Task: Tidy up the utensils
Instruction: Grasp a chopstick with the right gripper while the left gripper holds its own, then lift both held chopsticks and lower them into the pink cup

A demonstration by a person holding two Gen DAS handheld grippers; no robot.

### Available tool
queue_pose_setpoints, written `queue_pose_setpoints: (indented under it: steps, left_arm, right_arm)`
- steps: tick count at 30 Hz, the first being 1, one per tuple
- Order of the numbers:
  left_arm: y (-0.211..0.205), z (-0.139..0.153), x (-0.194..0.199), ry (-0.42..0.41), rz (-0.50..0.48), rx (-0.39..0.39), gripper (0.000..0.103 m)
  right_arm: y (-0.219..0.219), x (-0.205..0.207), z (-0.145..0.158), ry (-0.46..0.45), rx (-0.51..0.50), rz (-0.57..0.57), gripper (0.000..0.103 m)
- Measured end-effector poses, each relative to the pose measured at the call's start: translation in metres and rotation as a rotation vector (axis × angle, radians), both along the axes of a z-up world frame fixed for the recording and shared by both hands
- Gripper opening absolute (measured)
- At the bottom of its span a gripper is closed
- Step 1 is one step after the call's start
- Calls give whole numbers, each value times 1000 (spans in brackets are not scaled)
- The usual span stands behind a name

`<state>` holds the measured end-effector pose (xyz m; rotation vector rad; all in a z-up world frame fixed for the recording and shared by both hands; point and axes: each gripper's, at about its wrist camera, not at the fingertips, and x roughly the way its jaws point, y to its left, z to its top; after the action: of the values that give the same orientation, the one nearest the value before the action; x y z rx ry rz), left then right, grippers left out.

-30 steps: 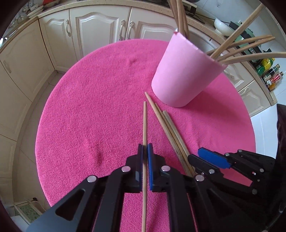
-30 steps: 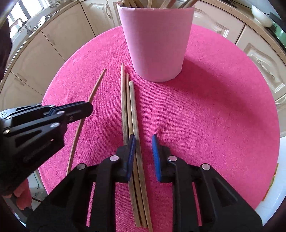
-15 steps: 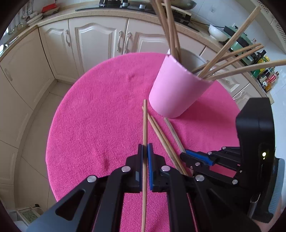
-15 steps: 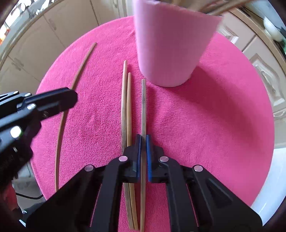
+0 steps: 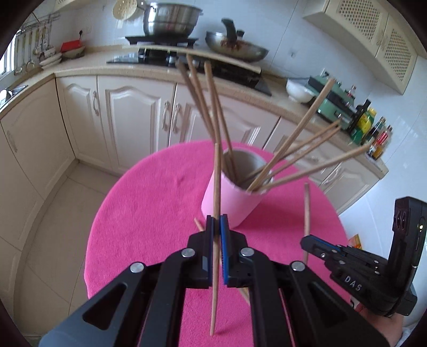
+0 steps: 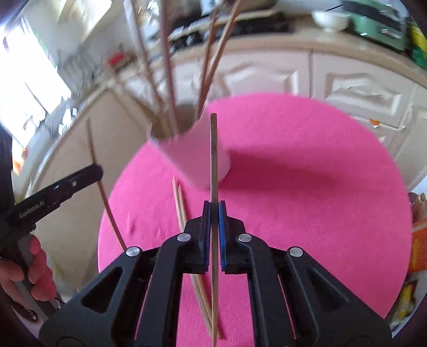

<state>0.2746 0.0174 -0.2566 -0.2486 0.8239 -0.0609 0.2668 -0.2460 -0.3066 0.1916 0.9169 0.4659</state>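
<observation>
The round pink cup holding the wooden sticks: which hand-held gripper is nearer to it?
Left, it seems. The left hand-held gripper holds a wooden stick just before the round pink cup; the right hand-held gripper is off to the cup's side, gripping another stick.

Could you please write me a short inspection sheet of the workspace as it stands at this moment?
Surface: round table under a pink cloth.
Job's things: pink cup upright, holding several chopsticks; two loose chopsticks lie on the cloth beside it.
Clutter: nothing seen on the cloth.
Grippers: left claw shut on a chopstick; right claw shut on another chopstick; both sticks lifted clear of the cloth.
Cables: nothing seen.
Surroundings: cream cabinets, stove with steel pot and pan, bottles on the counter.
</observation>
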Motion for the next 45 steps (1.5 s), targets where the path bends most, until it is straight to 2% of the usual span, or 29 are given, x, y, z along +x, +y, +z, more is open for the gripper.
queue_pose_setpoints:
  steps: [4, 10, 18, 23, 31, 38, 45]
  left_arm:
    - [0, 22, 3, -66, 5, -12, 5]
    - [-1, 61, 16, -170, 12, -29, 5]
    - [-2, 105, 34, -301, 43, -49, 5]
    - [-3, 120, 45, -369, 59, -46, 5]
    - [-4, 109, 65, -390, 78, -47, 5]
    - [-5, 91, 72, -373, 73, -48, 5]
    - [-14, 75, 75, -351, 46, -10, 5]
  right_arm:
    - [-18, 14, 23, -90, 73, -100, 6]
    - [-20, 47, 43, -217, 100, -181, 6]
    - [-20, 100, 75, -339, 153, -193, 6]
    - [-11, 126, 87, -397, 162, -188, 6]
    - [-3, 151, 99, -469, 227, -194, 6]
    - [14, 150, 114, -526, 316, -92, 6]
    - [41, 147, 117, -547, 271, 20, 6]
